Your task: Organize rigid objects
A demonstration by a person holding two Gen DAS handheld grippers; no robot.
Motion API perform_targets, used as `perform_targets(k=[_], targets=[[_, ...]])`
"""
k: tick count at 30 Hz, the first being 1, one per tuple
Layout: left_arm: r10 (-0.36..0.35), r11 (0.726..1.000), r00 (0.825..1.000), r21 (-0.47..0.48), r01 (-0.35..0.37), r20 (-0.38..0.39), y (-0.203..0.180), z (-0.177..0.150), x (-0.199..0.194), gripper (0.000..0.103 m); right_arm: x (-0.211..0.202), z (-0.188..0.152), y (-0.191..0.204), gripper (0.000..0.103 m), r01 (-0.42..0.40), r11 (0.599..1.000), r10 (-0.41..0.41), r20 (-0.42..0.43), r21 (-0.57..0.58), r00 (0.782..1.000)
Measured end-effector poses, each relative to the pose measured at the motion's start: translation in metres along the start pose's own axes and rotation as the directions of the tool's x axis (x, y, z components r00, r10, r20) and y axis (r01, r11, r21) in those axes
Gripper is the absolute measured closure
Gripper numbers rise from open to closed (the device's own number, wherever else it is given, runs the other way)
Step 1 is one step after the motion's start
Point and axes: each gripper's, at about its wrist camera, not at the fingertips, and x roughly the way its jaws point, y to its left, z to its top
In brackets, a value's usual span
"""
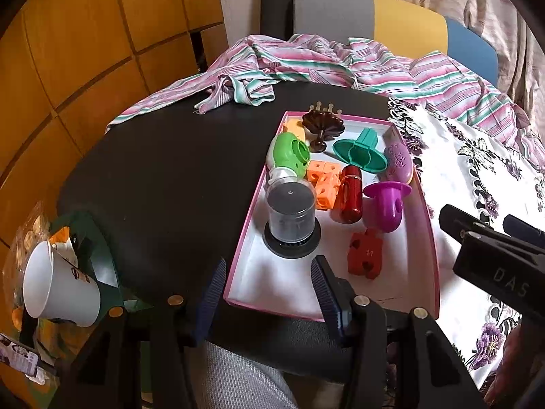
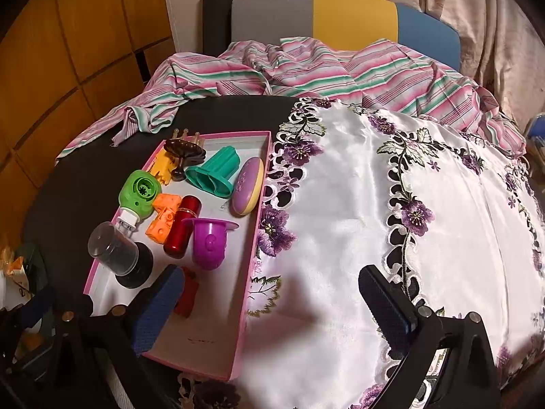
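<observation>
Both tools gape wide and empty: left tool (image 1: 269, 293) at lower centre over the pink tray (image 1: 238, 238), right tool (image 2: 269, 303) seemingly above the white cloth (image 2: 340, 204)

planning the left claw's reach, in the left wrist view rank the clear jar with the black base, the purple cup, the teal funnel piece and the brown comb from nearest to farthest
From the left claw:
1. Clear jar with the black base, near left side of the pink tray.
2. Purple cup, right of the jar and a little farther back.
3. Teal funnel piece, toward the tray's back right.
4. Brown comb, at the far end.

One pink tray (image 1: 430, 228) holds ten toys: one red cylinder (image 1: 350, 193), one purple cup (image 1: 386, 204), one clear jar (image 1: 290, 216), others single.
</observation>
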Motion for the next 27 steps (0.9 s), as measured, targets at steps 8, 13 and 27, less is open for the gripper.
perform_targets(k=[8,13,27], targets=[[-0.018,1.0,1.0,0.008,0.018,0.0,-0.004,0.003,-0.001,0.05,0.0,0.003,-0.002,0.0,0.005,1.0,-0.005,0.006,0.011,1.0],[-0.014,1.0,1.0,0.021,0.014,0.011,-0.008,0.002,-0.004,0.05,0.0,0.003,-0.003,0.0,0.003,1.0,-0.003,0.007,0.014,1.0],[0.013,0.999,0.998,0.041,-0.016,0.061,-0.013,0.003,-0.01,0.051,0.0,0.005,-0.009,0.0,0.002,0.999,-0.002,0.003,0.039,1.0]])
